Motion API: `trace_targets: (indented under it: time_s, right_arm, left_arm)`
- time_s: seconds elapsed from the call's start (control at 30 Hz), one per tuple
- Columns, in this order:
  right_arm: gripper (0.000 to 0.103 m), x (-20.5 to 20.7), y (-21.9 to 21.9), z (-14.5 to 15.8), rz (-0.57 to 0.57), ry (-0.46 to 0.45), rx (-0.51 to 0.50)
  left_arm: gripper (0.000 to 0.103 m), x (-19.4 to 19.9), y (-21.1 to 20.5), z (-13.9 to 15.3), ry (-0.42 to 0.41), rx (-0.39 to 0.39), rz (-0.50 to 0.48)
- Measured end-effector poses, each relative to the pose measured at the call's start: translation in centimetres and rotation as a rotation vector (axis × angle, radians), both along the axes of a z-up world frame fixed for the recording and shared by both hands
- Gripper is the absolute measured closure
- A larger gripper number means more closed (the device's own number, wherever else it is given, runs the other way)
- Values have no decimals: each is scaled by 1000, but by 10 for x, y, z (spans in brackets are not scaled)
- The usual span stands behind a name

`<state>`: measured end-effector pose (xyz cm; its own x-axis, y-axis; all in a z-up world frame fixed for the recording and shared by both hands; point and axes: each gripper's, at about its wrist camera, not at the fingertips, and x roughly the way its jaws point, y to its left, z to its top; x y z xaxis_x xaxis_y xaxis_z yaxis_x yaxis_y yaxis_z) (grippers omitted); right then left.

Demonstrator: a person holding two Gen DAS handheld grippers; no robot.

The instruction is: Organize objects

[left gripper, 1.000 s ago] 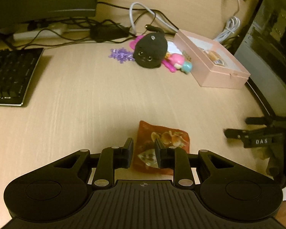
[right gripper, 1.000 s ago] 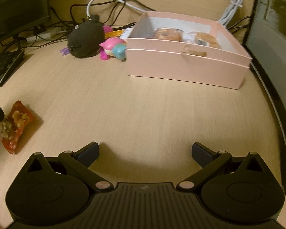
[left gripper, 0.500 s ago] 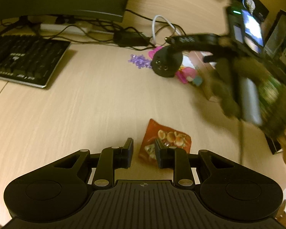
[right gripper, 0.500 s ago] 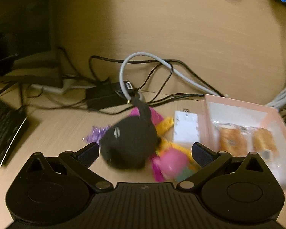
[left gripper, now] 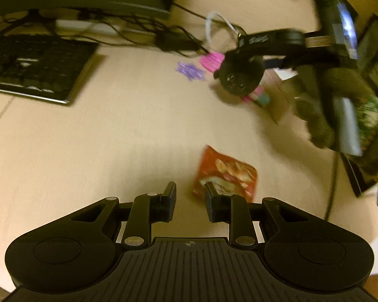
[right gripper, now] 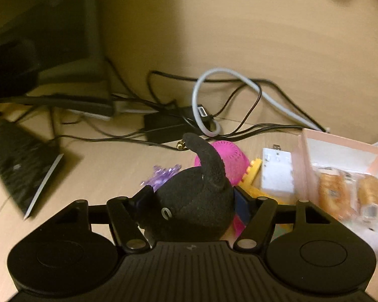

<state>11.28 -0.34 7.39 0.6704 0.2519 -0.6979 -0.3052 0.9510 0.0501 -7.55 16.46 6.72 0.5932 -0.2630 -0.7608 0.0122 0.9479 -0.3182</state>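
Note:
A black plush toy [right gripper: 196,201] sits between the fingers of my right gripper [right gripper: 192,198], which is closed on its sides; it also shows in the left wrist view [left gripper: 240,76] with the right gripper [left gripper: 272,40] over it. A red snack packet [left gripper: 225,173] lies on the desk just ahead and right of my left gripper [left gripper: 190,196], which is open and empty. A pink box [right gripper: 345,156] holding wrapped snacks stands to the right.
A pink toy [right gripper: 229,161], a purple snowflake [right gripper: 161,176], yellow pieces [right gripper: 254,168] and a white adapter [right gripper: 277,171] lie by the plush. A keyboard [left gripper: 35,65] is at the left. Cables [right gripper: 214,115] and a monitor base [left gripper: 138,7] run along the back.
My right gripper swung from the desk front to the plush toy and closed on it. My left gripper drew back and left, away from the red packet.

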Motion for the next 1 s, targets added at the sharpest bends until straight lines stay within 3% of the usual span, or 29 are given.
trace_targets:
  time_s: [0.13,0.33,0.43,0.57,0.67,0.77,0.9,1.0]
  right_arm:
    - [35,-52,-36,11,2,-13,-11]
    - [35,-105,-90,-10,-107,-19,-151]
    - [35,-113,-121,-21,-199,48,-109]
    - [35,-123,-145,-21,-265,45,-40]
    - [35,-130,-154,-21,-298,43,-18]
    - [35,-137,-160,-23,-293,32,0]
    - [35,-147,-173,-21,-298,21,1]
    - [35,-151,-182,-23,-322,13,-6]
  left_arm:
    - [77,0,-12,-6,61,-28,-53]
    - [76,19,-33,-22,112,-63,-23]
    - [73,36,-41,-27,103,-79,-6]
    - [73,67,-58,-26,73,-58,-14]
    - [70,92,-74,-26,51,-18,-46]
    - [69,103,-90,-21,17,78,-92]
    - [69,95,-100,-18,24,126,-147]
    - [69,86,-116,-22,29,211,-207]
